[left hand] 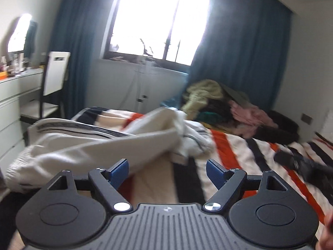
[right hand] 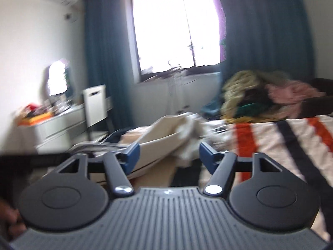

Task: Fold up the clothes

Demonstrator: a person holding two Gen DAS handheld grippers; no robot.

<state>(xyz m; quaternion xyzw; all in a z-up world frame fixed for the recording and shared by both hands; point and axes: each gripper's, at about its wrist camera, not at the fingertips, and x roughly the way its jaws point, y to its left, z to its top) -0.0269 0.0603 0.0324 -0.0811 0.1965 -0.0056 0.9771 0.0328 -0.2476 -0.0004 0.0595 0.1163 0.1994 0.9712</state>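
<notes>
A cream-white garment (left hand: 100,143) with dark side stripes lies crumpled on the striped bedspread (left hand: 235,156), stretching from the left edge to the middle of the bed. My left gripper (left hand: 167,170) is open and empty, just in front of the garment and above the bedspread. In the right wrist view the same garment (right hand: 166,137) lies ahead, blurred. My right gripper (right hand: 168,156) is open and empty, close to the garment's near edge. A dark gripper shape (left hand: 299,162) shows at the right over the bed.
A heap of mixed clothes (left hand: 224,106), yellow-green, pink and dark, sits at the far end of the bed and shows in the right wrist view (right hand: 260,95). A white chair (left hand: 54,79) and a white dresser (left hand: 12,104) stand left. Blue curtains (left hand: 239,41) frame the window.
</notes>
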